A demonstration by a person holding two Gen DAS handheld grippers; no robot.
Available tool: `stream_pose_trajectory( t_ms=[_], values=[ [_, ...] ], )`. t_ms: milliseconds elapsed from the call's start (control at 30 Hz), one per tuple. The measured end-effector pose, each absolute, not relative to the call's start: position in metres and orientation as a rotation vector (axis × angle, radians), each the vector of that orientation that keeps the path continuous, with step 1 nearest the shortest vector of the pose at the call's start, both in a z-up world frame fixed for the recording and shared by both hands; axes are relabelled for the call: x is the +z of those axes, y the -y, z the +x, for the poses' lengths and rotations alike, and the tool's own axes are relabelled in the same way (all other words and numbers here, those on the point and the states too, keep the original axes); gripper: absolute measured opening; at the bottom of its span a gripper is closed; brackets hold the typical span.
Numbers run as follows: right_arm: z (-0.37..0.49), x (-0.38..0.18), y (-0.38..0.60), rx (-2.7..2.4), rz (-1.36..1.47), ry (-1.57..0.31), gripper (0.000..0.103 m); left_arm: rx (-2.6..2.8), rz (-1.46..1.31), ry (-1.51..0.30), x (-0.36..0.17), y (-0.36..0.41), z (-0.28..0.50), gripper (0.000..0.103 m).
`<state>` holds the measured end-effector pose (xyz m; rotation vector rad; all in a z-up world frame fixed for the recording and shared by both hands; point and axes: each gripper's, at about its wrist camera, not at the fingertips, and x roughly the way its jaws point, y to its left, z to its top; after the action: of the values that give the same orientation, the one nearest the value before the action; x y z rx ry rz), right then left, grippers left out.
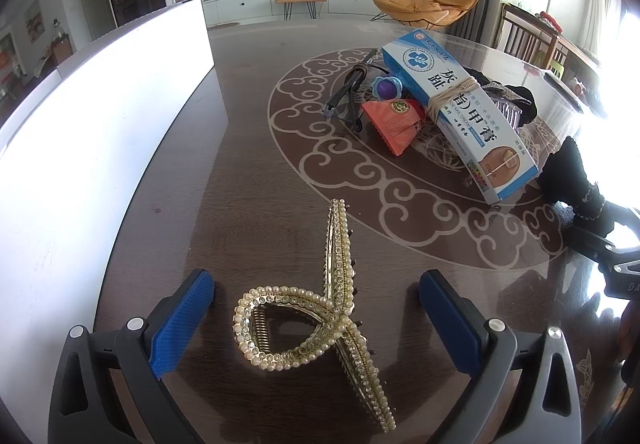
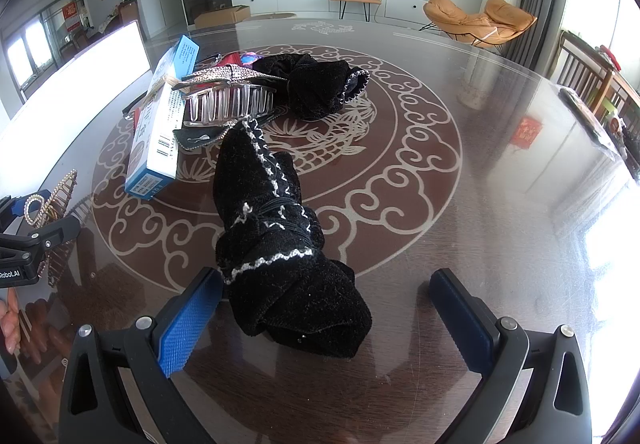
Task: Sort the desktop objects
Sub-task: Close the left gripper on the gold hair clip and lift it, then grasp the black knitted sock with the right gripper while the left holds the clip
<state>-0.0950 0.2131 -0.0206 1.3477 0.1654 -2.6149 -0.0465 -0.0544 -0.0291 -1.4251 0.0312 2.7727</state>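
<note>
A gold pearl-studded hair clip (image 1: 320,320) lies on the dark table between the open fingers of my left gripper (image 1: 316,320), untouched by the pads. A black velvet scrunchie with white trim (image 2: 280,244) lies between the open fingers of my right gripper (image 2: 326,320); the left pad is close to it. The gold clip (image 2: 48,200) and left gripper also show at the left of the right wrist view. The right gripper (image 1: 612,244) shows at the right edge of the left wrist view.
A pile sits mid-table: a blue-white medicine box (image 1: 460,108), an orange packet (image 1: 394,122), black cable (image 1: 352,88), purple toy (image 1: 386,86), clear rhinestone claw clip (image 2: 230,100) and a second black scrunchie (image 2: 320,84). A white box (image 1: 100,116) stands at the left.
</note>
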Motion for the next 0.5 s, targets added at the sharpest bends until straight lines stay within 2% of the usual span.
stream_pose_trajectory(
  t_ms=[500],
  values=[
    [-0.0941,-0.0188,-0.2150,-2.608,1.339,-0.130,0.103,2.774,-1.424,-0.033,-0.0306,0.0548,-0.0470,0.103]
  ],
)
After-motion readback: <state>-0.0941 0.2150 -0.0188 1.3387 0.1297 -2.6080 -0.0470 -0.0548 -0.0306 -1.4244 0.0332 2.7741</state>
